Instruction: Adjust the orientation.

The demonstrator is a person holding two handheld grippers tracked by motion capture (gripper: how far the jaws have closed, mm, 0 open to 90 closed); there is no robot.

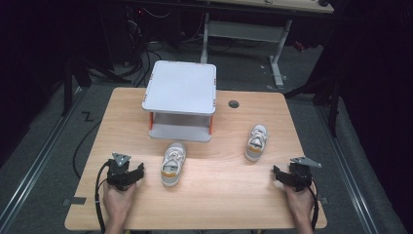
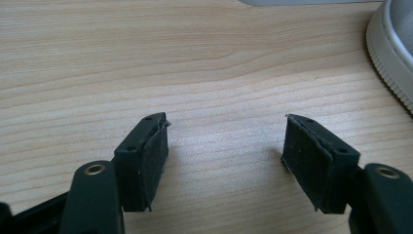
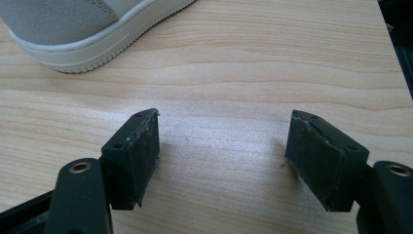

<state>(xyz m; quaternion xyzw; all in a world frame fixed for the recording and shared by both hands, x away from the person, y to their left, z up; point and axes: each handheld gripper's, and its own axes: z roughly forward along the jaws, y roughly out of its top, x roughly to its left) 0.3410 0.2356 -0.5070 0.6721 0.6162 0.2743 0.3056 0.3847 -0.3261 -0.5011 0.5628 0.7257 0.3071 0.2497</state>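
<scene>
Left gripper (image 2: 226, 141) beside shoe (image 2: 389, 53) (cropped)

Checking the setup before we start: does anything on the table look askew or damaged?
Mildly: the two shoes aren't paired. The left shoe and right shoe lie well apart and angled differently before the grey shelf. No visible damage.

Your left gripper (image 2: 225, 141) sits low over the table (image 2: 146, 58), jaws spread wide with bare wood grain between them. The pads (image 2: 155, 156) face each other across that gap, nothing pinched. One jaw rises from seven o'clock, the other from five o'clock. Up at two o'clock, a shoe (image 2: 387, 53) curves in at the frame edge, its pale ribbed sole resting on the wood, well clear of your jaws. At twelve o'clock, a thin grey strip (image 2: 307, 2) runs along the top edge, too cropped to identify.
</scene>
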